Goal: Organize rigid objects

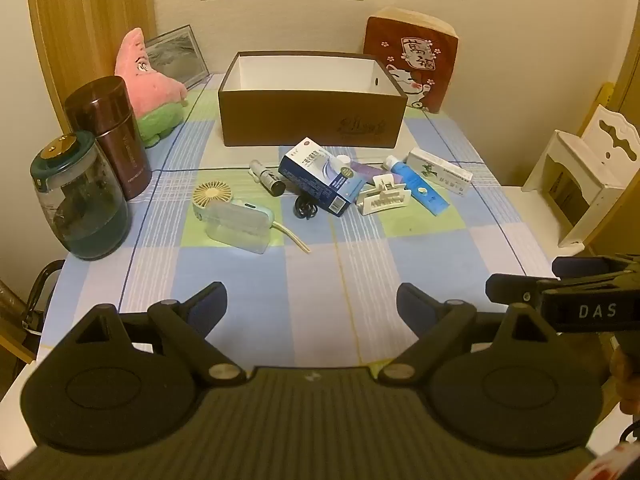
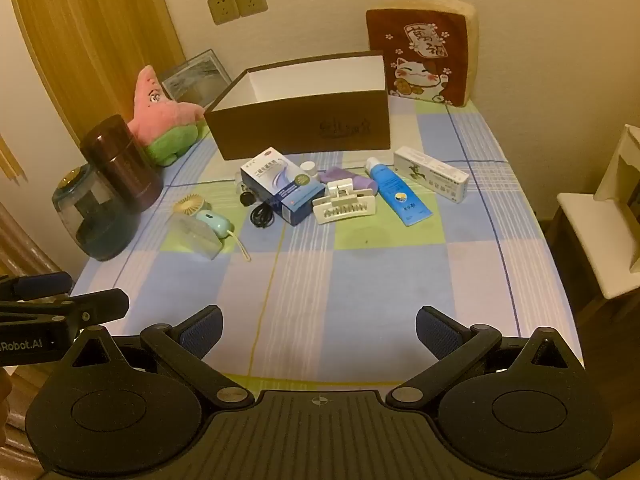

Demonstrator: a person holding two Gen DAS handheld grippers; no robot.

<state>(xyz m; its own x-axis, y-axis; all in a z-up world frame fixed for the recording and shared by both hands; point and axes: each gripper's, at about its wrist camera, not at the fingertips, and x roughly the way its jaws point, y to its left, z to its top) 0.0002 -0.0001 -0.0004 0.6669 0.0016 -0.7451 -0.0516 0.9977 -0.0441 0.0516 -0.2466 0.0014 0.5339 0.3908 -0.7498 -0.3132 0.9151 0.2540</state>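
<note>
Left wrist view was taken from above a table covered in a checked cloth [image 1: 312,280], with the left gripper [image 1: 312,312] seen at the bottom of the frame, its jaws spread wide and nothing held between them. At the lower right edge the right gripper [image 1: 520,280] was seen from the side; in its own view it [image 2: 318,334] was likewise spread wide and empty over bare cloth. A brown box [image 1: 312,120] with a white inside was placed at upper centre, open at the top. Just below it, across the middle of the frame, the small items were scattered: a blue carton [image 1: 320,176], a white hair clip [image 1: 382,198], a blue tube [image 1: 420,186], a white carton [image 1: 440,172], a purple tube [image 2: 352,178], a dark cylinder [image 1: 268,178], a coiled black cable [image 1: 306,208] and a hand fan [image 1: 232,212]. At the left a glass jar [image 1: 80,204], a maroon flask [image 1: 110,136] and a pink plush toy [image 1: 148,84] were seen.
</note>
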